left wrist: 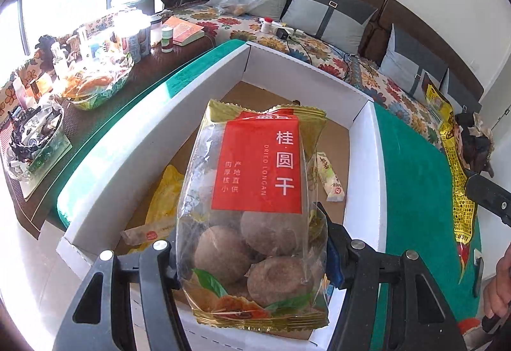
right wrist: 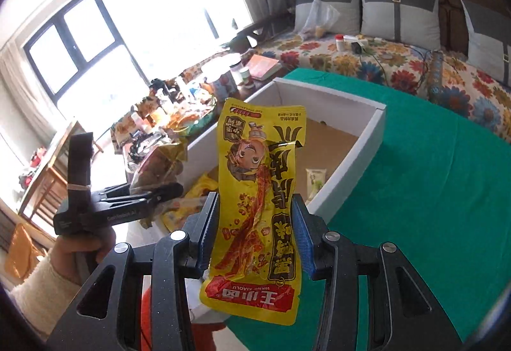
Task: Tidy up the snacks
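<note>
Left gripper (left wrist: pixel 252 258) clamps one "DRIED LONGAN" bag (left wrist: pixel 255 210); right gripper (right wrist: pixel 255 233) pinches one yellow "WANG XIAOLU" pouch (right wrist: pixel 258 207) over the box (right wrist: pixel 367 134).

A clear bag of dried longans (left wrist: pixel 255 217), with a red label and gold-trimmed ends, is standing upright in the centre of the left wrist view, above the open white box (left wrist: pixel 364 159). A yellow snack pouch (right wrist: pixel 258 207) printed with a cartoon figure is hanging upside down in the middle of the right wrist view. Inside the box, a small pale sachet (left wrist: pixel 330 178) is lying at right and a yellow packet (left wrist: pixel 164 191) at left.
</note>
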A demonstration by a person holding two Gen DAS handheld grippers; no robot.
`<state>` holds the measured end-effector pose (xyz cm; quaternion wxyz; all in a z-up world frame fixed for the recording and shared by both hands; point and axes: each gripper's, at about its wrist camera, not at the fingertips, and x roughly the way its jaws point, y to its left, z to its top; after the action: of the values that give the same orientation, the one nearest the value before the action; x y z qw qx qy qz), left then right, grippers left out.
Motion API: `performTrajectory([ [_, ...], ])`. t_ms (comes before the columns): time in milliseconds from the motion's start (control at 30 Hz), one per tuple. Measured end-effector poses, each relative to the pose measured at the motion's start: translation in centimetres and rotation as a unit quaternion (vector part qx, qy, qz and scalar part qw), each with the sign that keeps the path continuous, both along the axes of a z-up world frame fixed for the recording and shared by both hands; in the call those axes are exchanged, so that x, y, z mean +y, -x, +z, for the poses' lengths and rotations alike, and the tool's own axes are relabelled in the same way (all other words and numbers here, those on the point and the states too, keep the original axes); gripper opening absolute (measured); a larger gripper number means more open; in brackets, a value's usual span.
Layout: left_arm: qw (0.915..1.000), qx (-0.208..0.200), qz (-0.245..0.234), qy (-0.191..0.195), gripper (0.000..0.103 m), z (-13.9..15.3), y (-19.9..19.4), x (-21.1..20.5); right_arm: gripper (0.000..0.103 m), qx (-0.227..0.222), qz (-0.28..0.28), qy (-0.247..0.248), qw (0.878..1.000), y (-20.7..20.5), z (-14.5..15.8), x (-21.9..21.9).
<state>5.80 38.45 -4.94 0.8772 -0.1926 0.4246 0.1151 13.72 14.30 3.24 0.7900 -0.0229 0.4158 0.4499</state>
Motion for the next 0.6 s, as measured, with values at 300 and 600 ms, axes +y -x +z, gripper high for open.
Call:
performTrajectory([
  [300, 0.9966, 0.013, 0.016, -0.08, 0.09, -1.4, 0.6, -0.3, 0.072, 0.013, 0.025, 0.025, 0.999, 0.4, -5.8, 6.0],
  [600, 0.9807, -0.033, 0.043, -0.188, 0.103, 3.0, 3.7, -4.4, 0.085, -0.081, -0.034, 0.031, 0.996, 1.0, -1.9, 1.8],
])
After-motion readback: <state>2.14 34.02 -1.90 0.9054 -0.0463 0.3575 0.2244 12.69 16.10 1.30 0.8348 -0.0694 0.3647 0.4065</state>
